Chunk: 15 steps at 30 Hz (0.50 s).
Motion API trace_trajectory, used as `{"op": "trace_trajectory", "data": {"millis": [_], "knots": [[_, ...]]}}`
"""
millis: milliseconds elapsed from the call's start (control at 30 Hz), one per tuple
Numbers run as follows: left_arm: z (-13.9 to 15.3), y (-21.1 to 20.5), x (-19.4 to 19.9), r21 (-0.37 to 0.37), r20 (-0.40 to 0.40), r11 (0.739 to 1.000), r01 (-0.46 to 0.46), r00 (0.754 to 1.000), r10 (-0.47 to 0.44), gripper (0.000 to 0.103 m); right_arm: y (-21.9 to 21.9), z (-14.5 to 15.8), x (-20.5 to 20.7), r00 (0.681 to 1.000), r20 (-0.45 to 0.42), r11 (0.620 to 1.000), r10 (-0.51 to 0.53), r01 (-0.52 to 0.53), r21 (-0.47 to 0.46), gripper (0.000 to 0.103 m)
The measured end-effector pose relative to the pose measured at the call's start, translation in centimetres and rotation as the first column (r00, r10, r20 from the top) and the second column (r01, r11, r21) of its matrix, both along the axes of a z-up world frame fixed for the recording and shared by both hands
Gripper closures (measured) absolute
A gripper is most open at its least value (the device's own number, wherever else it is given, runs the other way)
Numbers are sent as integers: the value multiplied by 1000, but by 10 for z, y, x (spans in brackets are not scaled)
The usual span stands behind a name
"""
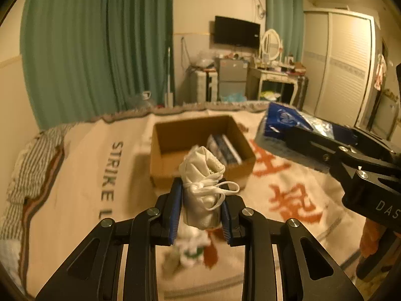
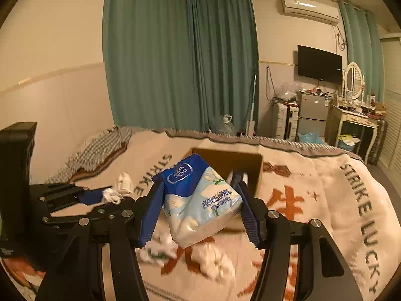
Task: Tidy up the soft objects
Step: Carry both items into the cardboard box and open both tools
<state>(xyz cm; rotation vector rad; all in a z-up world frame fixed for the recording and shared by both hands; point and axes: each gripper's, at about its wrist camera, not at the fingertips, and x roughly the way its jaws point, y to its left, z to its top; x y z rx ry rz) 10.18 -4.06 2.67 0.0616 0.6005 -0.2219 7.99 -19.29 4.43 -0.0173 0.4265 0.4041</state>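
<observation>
Your two grippers hang above the bed (image 1: 95,165), which is the largest thing here, covered by a blanket with printed letters. On it stands an open cardboard box (image 1: 175,140); some packs already stand inside it at the right side. Your right gripper (image 2: 200,200) has its jaws set half wide and pressed on a blue tissue pack (image 2: 200,195), held in the air before the box. Your left gripper (image 1: 200,200) has its jaws narrow, clamped on a bundle of white face masks (image 1: 203,175). More white soft pieces (image 2: 215,263) lie loose on the blanket below. You seem to be in the carrying step. Next, I think, you must bring each load over the box opening and release it inside, one after the other, so they do not collide.
</observation>
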Motion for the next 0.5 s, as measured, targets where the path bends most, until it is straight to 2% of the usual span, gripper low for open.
{"op": "trace_trajectory", "data": {"millis": [233, 367, 500], "knots": [[4, -7, 60, 29, 9, 1000, -12, 1000, 12, 76, -6, 12, 76, 1000, -9, 1000, -19, 20, 21, 45], [-8, -11, 100, 48, -8, 999, -16, 1000, 17, 76, -11, 3, 127, 998, -53, 999, -32, 34, 41, 45], [-30, -14, 144, 75, -30, 997, -20, 999, 22, 76, -7, -18, 176, 994, -106, 999, -32, 33, 12, 45]]}}
